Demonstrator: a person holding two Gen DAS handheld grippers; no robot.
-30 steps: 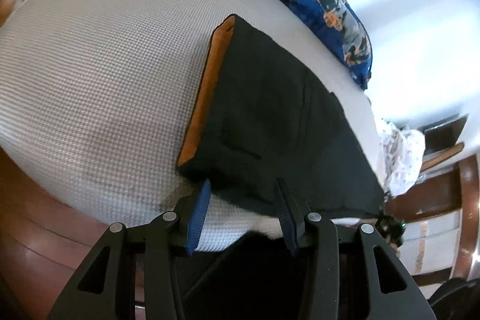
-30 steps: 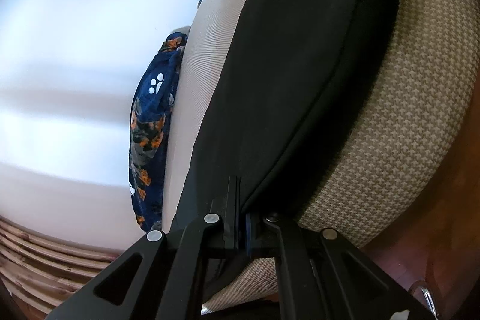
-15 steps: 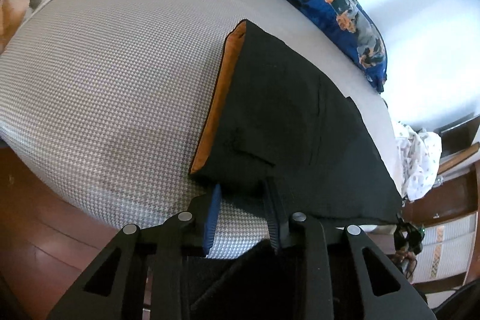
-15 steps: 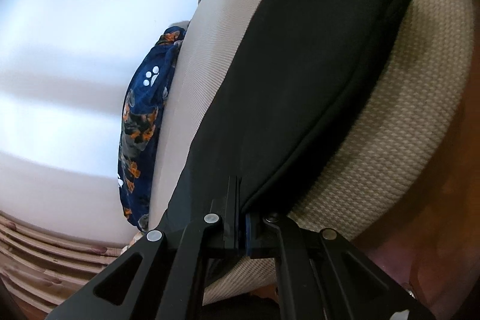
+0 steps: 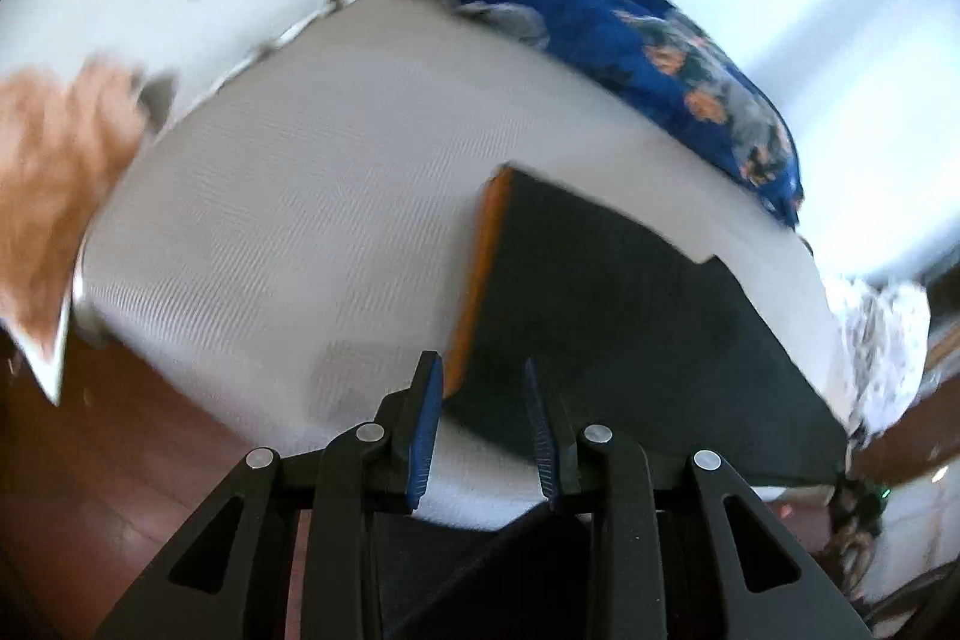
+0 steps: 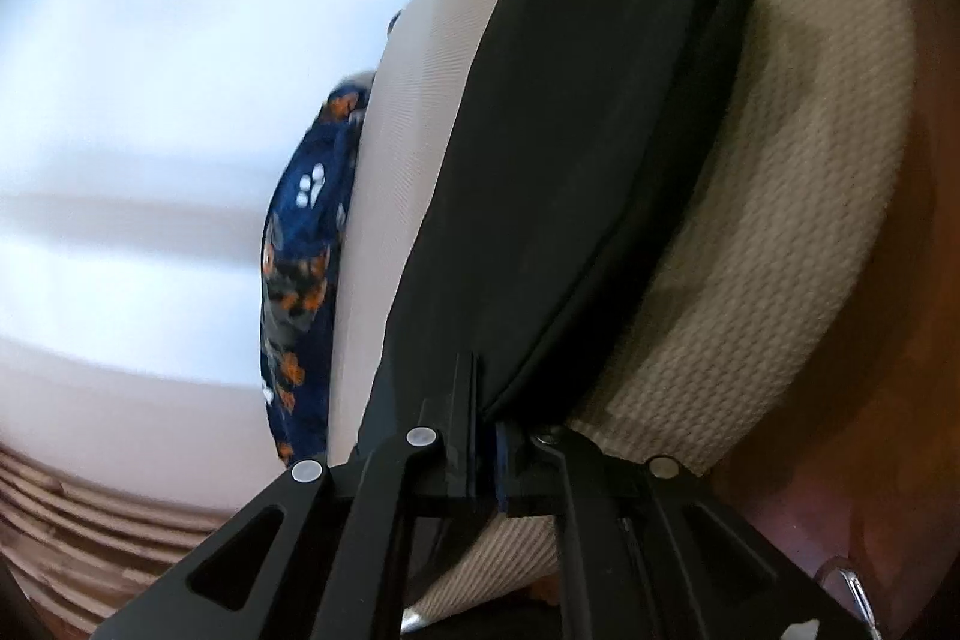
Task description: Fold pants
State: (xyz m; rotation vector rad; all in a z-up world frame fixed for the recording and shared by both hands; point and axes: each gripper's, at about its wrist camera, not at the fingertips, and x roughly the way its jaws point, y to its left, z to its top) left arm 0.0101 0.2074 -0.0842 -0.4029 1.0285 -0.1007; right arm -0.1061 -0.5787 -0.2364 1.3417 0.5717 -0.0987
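Observation:
Black pants (image 5: 606, 316) with an orange waistband lining (image 5: 480, 274) lie folded lengthwise on a beige checked bed (image 5: 288, 232). My left gripper (image 5: 480, 400) is open, its blue pads either side of the waistband's near corner, not closed on it. In the right wrist view the pants (image 6: 570, 172) stretch away across the mattress (image 6: 798, 196). My right gripper (image 6: 486, 400) is shut on the near edge of the pants.
A dark blue patterned blanket (image 5: 648, 46) lies along the bed's far edge, also in the right wrist view (image 6: 300, 244). A white patterned pillow (image 5: 120, 40) is at the left. Brown wooden floor (image 5: 90, 472) lies below the bed's edge.
The left gripper's fingers narrowed half a second ago and have spread again, and it has tilted up with motion blur. The right gripper stays shut on the pants and has shifted slightly.

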